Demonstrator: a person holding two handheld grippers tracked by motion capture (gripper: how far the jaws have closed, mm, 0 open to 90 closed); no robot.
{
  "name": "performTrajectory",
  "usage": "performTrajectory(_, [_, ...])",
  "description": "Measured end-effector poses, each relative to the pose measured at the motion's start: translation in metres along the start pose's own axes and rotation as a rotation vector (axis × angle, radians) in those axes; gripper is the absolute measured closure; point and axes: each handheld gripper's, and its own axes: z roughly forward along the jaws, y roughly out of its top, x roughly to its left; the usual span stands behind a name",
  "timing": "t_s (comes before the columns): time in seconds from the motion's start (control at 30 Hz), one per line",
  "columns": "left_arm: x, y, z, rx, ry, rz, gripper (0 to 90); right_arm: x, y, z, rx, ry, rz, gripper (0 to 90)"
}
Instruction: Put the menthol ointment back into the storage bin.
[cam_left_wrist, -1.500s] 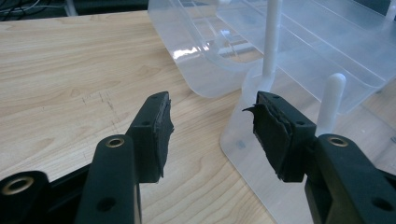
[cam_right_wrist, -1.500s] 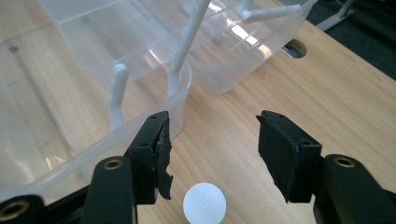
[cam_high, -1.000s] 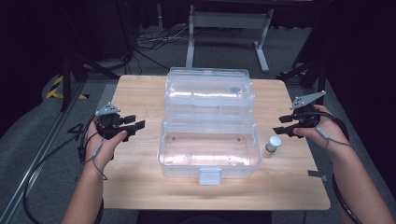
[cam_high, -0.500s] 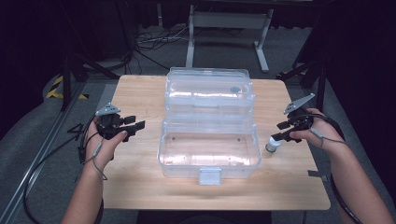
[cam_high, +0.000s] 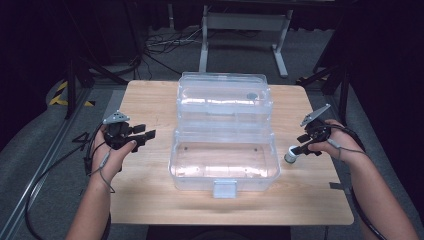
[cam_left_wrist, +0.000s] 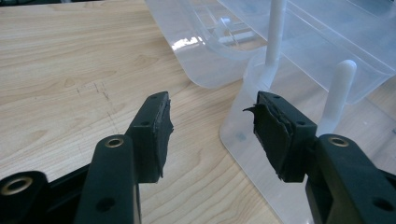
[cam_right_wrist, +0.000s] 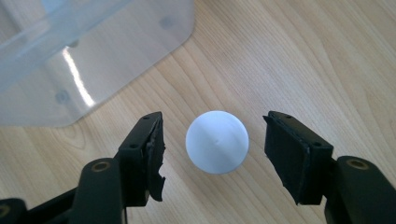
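The right gripper (cam_right_wrist: 212, 149) has just been opening its fingers (cam_right_wrist: 142, 151), which stand wide on either side of the small white round-capped bottle (cam_right_wrist: 217, 141) without touching it. That bottle stands upright on the pale wooden desk (cam_high: 150, 200), just beside the right end of the clear plastic hinged box (cam_high: 223, 160). The left gripper (cam_high: 146, 134), fingers wide and empty, hangs off the box's left end.

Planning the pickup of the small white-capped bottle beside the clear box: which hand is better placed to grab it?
Right. The right tool hangs directly over the bottle, jaws open on either side of its cap. The left tool sits across the clear box.
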Motion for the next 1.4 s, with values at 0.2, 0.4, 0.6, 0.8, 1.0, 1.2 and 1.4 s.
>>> performTrajectory(0.2, [0.0,0.0,0.0,0.0,0.002,-0.001,47.1,-0.001,-0.003,0.011,0.02,0.013,0.01,36.5])
performTrajectory(0.4, [0.001,0.0,0.0,0.001,0.002,-0.002,47.1,-0.003,-0.005,0.019,0.043,0.007,0.012,36.4])
performTrajectory(0.6, [0.0,0.0,0.0,0.002,0.001,-0.001,47.0,-0.006,-0.008,0.027,0.066,0.009,0.025,36.4])
performTrajectory(0.8, [0.0,0.0,0.0,0.006,0.001,-0.002,46.9,-0.007,-0.01,0.035,0.086,0.012,0.032,37.2])
performTrajectory(1.0, [0.0,0.0,0.001,0.007,0.0,0.001,46.8,-0.007,-0.011,0.041,0.111,0.013,0.022,42.4])
performTrajectory(1.2, [0.0,0.0,0.001,0.008,-0.001,0.0,46.9,-0.006,-0.011,0.042,0.107,0.013,0.026,49.6])
performTrajectory(1.4, [0.0,0.0,0.0,0.009,-0.001,0.0,46.8,-0.005,-0.011,0.04,0.108,-0.001,0.036,50.1])
